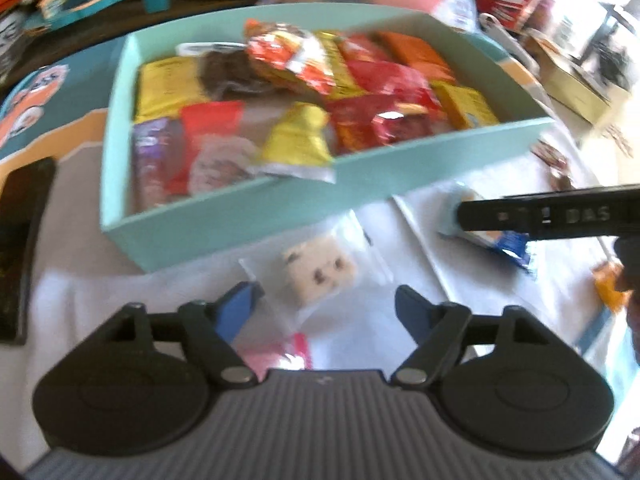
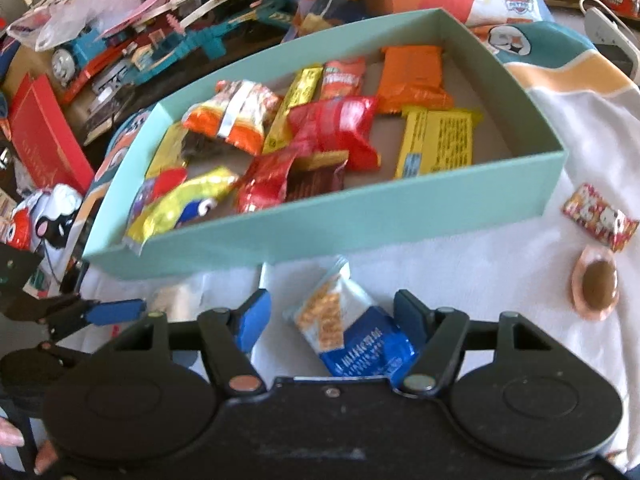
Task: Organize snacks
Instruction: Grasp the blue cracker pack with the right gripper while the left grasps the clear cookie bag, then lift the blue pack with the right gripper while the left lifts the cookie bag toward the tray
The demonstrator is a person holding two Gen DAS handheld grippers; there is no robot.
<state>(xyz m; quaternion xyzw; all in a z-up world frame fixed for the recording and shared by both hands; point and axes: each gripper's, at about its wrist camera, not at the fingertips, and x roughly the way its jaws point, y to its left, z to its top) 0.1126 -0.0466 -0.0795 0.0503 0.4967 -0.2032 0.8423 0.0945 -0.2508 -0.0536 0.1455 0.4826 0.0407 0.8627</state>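
A teal box [image 1: 240, 216] [image 2: 320, 224] on the white cloth holds several snack packets in red, orange and yellow. In front of it lies a clear bag with a pale square cookie [image 1: 320, 266]. My left gripper [image 1: 326, 300] is open around that bag, its blue pads at the bag's edges without pressing. A blue-and-white snack packet [image 2: 348, 328] lies between the pads of my right gripper [image 2: 332, 316], which is open; the right pad is close to the packet and the left pad stands apart. One of the right gripper's black fingers [image 1: 540, 216] shows in the left wrist view.
A black phone [image 1: 24, 248] lies left of the box. A small red candy [image 2: 600, 220] and a brown sweet in a copper wrapper [image 2: 598, 284] lie on the cloth at the right. Toys [image 2: 160, 40] and a red box [image 2: 44, 136] crowd the back left.
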